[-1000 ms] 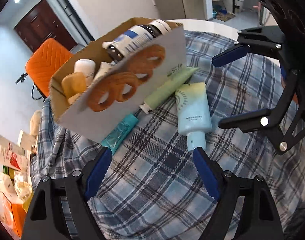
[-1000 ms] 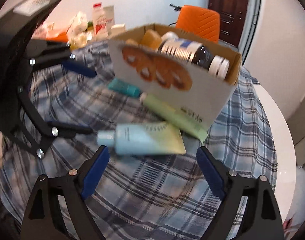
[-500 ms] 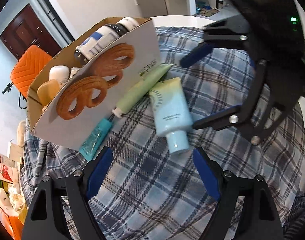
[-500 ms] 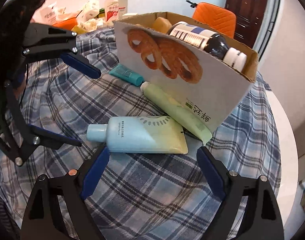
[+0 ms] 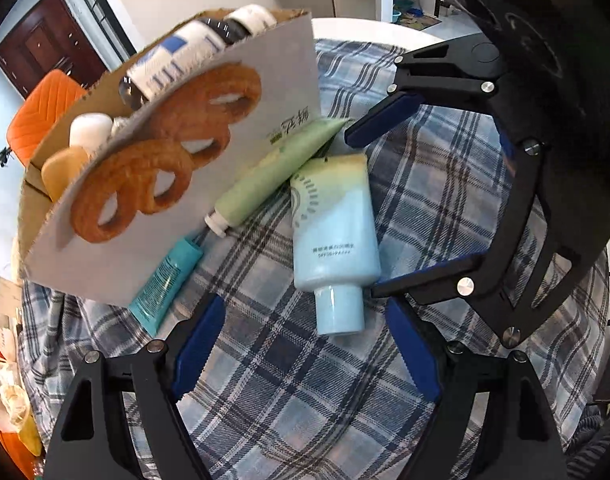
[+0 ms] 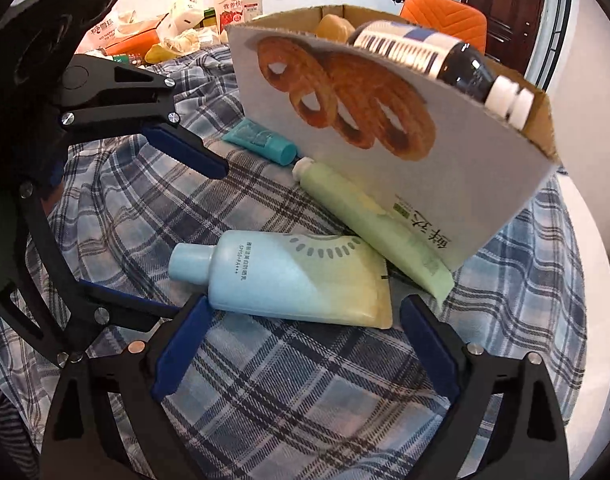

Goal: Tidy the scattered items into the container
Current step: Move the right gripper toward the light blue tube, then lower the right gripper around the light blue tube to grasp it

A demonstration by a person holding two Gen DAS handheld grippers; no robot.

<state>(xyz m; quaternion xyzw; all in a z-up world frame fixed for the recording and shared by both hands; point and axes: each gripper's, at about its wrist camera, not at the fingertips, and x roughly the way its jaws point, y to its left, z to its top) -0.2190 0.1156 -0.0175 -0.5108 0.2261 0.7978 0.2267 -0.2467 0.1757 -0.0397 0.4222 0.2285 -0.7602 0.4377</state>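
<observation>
A light blue and yellow tube (image 6: 301, 276) is lying flat on the blue plaid tablecloth (image 6: 297, 392), just in front of the cardboard box (image 6: 385, 152) printed with pretzel-shaped biscuits. In the right wrist view its long axis is running left to right, the round blue cap pointing left toward the left gripper (image 6: 173, 232) and the flat yellow crimped end pointing right. In the left wrist view the same tube (image 5: 333, 228) is running top to bottom, cap toward the camera.

The right gripper (image 6: 301, 344) is hanging over the tube with its jaws opening wide; the tube's body is sitting just ahead of the gap between the blue pads (image 6: 181, 348), and no pad is pressing on it. The left gripper (image 5: 305, 348) is also spread open and gripping nothing, the tube's cap lying just ahead of its gap. Seen from the left wrist, the right gripper (image 5: 389, 208) is reaching in from the right, one finger beside the cap end and one near the crimped end.

A pale green tube (image 6: 369, 220) is lying along the foot of the box, its white cap pointing left in the right wrist view and its crimped end touching the blue tube's yellow end. A small teal tube (image 6: 261, 144) is lying further left, partly hidden behind the box corner.

Inside the box a dark bottle (image 6: 437, 60) with a white and blue label is leaning on its side, white cap toward the right corner.
</observation>
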